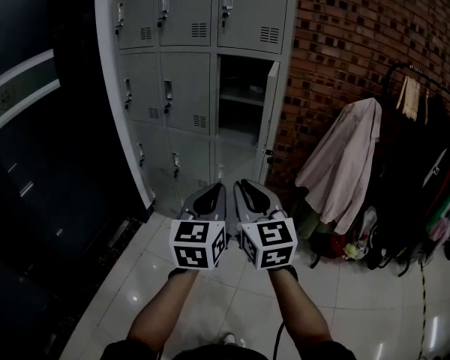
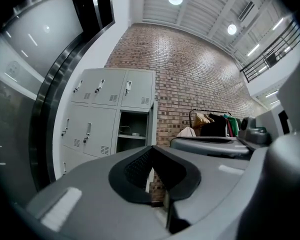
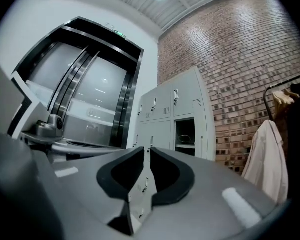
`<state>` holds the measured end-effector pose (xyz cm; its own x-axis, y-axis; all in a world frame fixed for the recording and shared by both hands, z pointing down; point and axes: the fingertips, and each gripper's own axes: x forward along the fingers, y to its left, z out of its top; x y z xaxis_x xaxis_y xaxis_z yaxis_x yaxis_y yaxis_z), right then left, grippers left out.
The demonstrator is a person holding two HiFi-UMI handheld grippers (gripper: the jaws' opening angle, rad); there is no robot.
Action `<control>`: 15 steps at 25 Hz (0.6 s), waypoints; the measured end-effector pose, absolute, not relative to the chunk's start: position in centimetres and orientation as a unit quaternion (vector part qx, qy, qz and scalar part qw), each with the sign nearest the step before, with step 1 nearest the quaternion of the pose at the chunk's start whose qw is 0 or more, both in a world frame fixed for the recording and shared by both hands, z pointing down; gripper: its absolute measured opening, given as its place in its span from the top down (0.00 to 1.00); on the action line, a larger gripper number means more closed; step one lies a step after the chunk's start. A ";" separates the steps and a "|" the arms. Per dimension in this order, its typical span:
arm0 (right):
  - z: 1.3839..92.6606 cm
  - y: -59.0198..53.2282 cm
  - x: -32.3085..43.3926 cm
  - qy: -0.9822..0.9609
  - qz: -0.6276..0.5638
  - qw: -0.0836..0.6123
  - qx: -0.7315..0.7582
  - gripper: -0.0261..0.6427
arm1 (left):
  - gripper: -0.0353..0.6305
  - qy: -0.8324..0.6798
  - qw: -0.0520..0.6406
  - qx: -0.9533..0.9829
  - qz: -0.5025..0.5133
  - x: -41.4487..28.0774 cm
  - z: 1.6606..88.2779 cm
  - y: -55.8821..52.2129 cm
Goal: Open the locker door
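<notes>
The left gripper (image 2: 151, 151) has its jaws met and empty. The right gripper (image 3: 146, 151) has its jaws a slit apart, also empty. Both are well short of the locker bank (image 1: 187, 73). Jaws this narrow would likely glance off a handle, or bump the open door (image 1: 269, 111) in the bank's middle row, right column. Count: two grippers, one open door, at least seven shut, and one clothes rail (image 1: 405, 77) right of the bank.

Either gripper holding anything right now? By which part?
Nothing is held. The left gripper and right gripper are both empty and not touching the lockers.
</notes>
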<state>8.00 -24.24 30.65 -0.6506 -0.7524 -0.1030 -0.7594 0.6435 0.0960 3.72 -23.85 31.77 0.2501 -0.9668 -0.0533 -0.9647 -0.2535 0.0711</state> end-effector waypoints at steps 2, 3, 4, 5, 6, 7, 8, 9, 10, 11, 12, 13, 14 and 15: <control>31.0 -22.4 7.7 0.906 0.063 0.029 -0.418 0.93 | 0.94 -0.611 0.009 0.791 -0.043 3.4 32.0 -22.1; 31.1 -21.4 7.5 0.905 0.062 0.030 -0.419 0.94 | 0.94 -0.610 0.009 0.791 -0.043 3.2 32.1 -21.2; 31.3 -20.5 7.3 0.905 0.060 0.030 -0.420 0.94 | 0.94 -0.610 0.010 0.791 -0.043 3.0 32.3 -20.2; 31.5 -19.5 7.1 0.904 0.059 0.029 -0.421 0.94 | 0.94 -0.609 0.012 0.792 -0.043 2.8 32.5 -19.2; 31.6 -18.5 6.8 0.904 0.057 0.028 -0.422 0.95 | 0.94 -0.609 0.014 0.792 -0.042 2.6 32.6 -18.2; 31.7 -17.5 6.5 0.904 0.056 0.027 -0.422 0.95 | 0.94 -0.608 0.015 0.793 -0.042 2.4 32.8 -17.1; 31.8 -16.4 6.2 0.904 0.056 0.026 -0.423 0.95 | 0.94 -0.608 0.015 0.793 -0.041 2.1 32.9 -16.1; 31.9 -15.4 5.9 0.904 0.057 0.026 -0.423 0.96 | 0.94 -0.608 0.015 0.793 -0.041 1.8 33.0 -15.1; 32.0 -14.3 5.6 0.904 0.058 0.025 -0.424 0.96 | 0.94 -0.608 0.015 0.793 -0.042 1.5 33.2 -14.2; 32.2 -13.4 5.4 0.903 0.058 0.024 -0.424 0.96 | 0.94 -0.608 0.016 0.793 -0.043 1.3 33.4 -13.3; 32.4 -12.4 5.4 0.903 0.058 0.022 -0.426 0.96 | 0.94 -0.607 0.018 0.793 -0.043 1.2 33.7 -12.4; 32.7 -11.5 5.4 0.902 0.057 0.021 -0.427 0.96 | 0.94 -0.606 0.019 0.794 -0.044 1.2 34.0 -11.5; 33.0 -10.7 5.4 0.902 0.056 0.019 -0.428 0.96 | 0.94 -0.605 0.020 0.794 -0.044 1.2 34.2 -10.7; 33.3 -9.8 5.4 0.901 0.056 0.016 -0.429 0.96 | 0.94 -0.604 0.020 0.795 -0.045 1.2 34.4 -9.9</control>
<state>5.43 -9.83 33.28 -0.6312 -0.7718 -0.0770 -0.7754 0.6256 0.0862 1.18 -9.88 34.36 0.2661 -0.9628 -0.0464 -0.9592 -0.2693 0.0866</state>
